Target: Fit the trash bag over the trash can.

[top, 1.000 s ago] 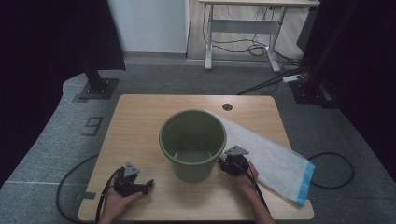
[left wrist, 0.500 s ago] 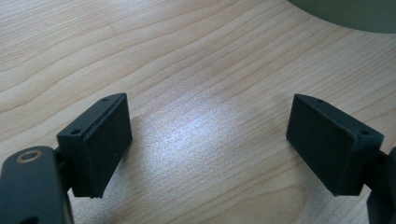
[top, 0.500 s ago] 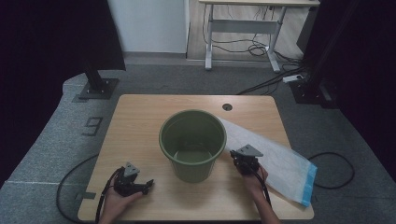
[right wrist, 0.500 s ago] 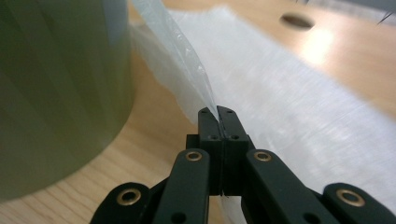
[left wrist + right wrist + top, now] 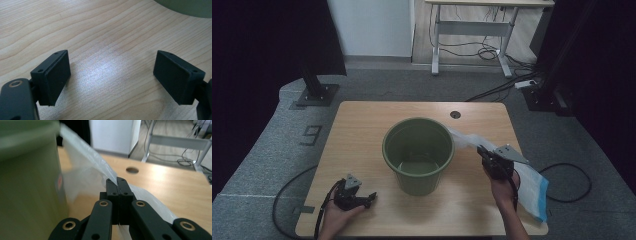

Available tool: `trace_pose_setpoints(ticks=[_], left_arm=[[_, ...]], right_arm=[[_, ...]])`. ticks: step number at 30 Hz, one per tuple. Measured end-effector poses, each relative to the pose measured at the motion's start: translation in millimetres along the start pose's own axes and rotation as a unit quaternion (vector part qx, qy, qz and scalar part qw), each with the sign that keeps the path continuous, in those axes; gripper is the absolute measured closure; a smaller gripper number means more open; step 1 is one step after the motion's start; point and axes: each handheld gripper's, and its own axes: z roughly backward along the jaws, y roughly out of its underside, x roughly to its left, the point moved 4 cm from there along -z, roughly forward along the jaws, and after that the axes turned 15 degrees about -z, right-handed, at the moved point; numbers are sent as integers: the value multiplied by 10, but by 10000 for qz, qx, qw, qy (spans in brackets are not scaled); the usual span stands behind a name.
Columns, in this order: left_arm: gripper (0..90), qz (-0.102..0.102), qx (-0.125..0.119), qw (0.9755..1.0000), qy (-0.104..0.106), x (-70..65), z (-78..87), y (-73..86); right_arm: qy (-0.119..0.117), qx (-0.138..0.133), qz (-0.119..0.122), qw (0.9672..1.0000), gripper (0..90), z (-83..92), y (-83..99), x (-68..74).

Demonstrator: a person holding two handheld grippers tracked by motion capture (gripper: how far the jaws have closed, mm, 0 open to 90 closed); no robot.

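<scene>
A green plastic bucket [image 5: 418,150] stands upright in the middle of the wooden table [image 5: 362,125]. A clear plastic bag with a blue end [image 5: 532,187] lies to its right. One corner of the bag is lifted toward the bucket's rim. My right gripper [image 5: 483,151] is shut on that raised edge. In the right gripper view the jaws [image 5: 116,181] pinch the thin film [image 5: 82,162] right beside the bucket wall [image 5: 27,182]. My left gripper [image 5: 371,196] rests low at the front left of the table. Its jaws [image 5: 111,75] are open over bare wood.
A round cable hole [image 5: 455,114] sits in the table's far edge. Cables trail off the front left and right sides to the grey floor. A black stand base [image 5: 314,95] is at the back left. A white desk frame [image 5: 472,30] stands behind.
The right gripper has risen and moved right from the bucket's base, pulling the bag's edge up off the table. The left gripper has stayed still.
</scene>
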Motion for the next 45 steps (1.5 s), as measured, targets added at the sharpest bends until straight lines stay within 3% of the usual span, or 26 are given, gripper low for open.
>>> trace_pose_setpoints(ticks=[15,29,37,45], left_arm=[[139,10,11,10000,-3,0,0,-2],[139,27,12,10000,-15,-2,-2,-4],[139,33,12,10000,-25,-1,-3,-6],[139,37,12,10000,-27,-1,-5,-7]], right_arm=[[-147,-765,-15,9970,889,347,-575,157],[-136,-1114,-20,9937,889,548,-815,164],[-180,-1359,23,9906,889,663,-1002,237],[-236,-1345,-45,9906,889,660,-1003,241]])
